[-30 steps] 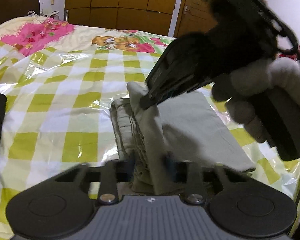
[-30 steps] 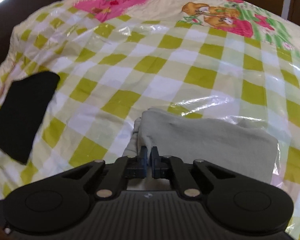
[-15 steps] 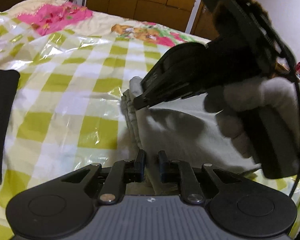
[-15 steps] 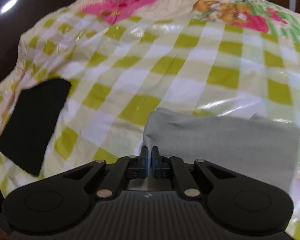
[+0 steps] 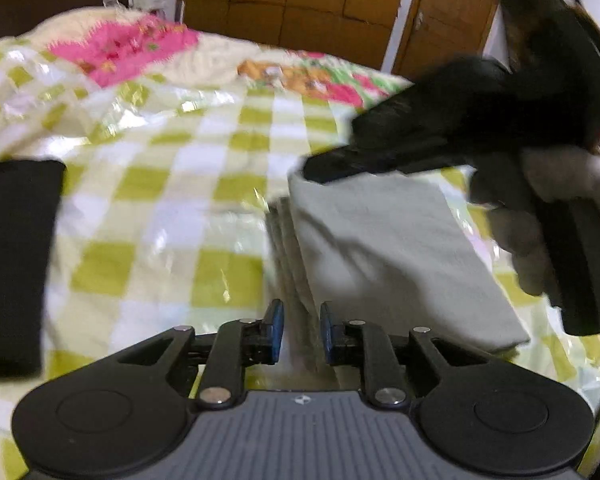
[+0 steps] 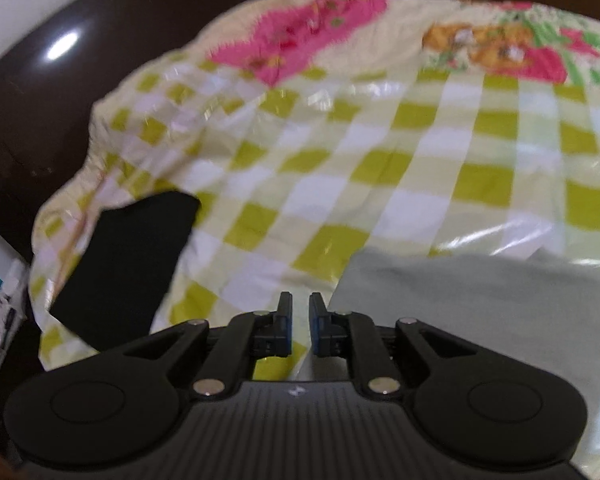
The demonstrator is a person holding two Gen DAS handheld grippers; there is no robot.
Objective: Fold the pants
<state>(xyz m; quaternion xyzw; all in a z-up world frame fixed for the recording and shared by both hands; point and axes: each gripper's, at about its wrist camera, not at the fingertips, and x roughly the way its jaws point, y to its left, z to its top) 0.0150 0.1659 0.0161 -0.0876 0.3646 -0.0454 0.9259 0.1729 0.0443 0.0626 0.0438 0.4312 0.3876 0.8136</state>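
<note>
The grey-green pants (image 5: 380, 240) lie folded in a flat rectangle on the checked bedspread (image 5: 160, 200). My left gripper (image 5: 301, 332) is shut on the stacked layers of their near left edge. In the left wrist view my right gripper (image 5: 320, 170), held by a gloved hand (image 5: 560, 200), hovers at the pants' far left corner. In the right wrist view the right gripper (image 6: 300, 320) has its jaws opening, with nothing between them. There the pants (image 6: 480, 300) lie just to its right.
A folded black cloth (image 5: 12, 260) lies at the bed's left side, also in the right wrist view as the black cloth (image 6: 128, 264). Wooden cupboards (image 5: 300, 0) stand behind the bed. Dark floor (image 6: 40, 140) borders the bedspread (image 6: 380, 160) on the left.
The right gripper has let go of the pants' corner and drawn off to the left. The raised fold has dropped flat. The left gripper keeps its hold on the edge.
</note>
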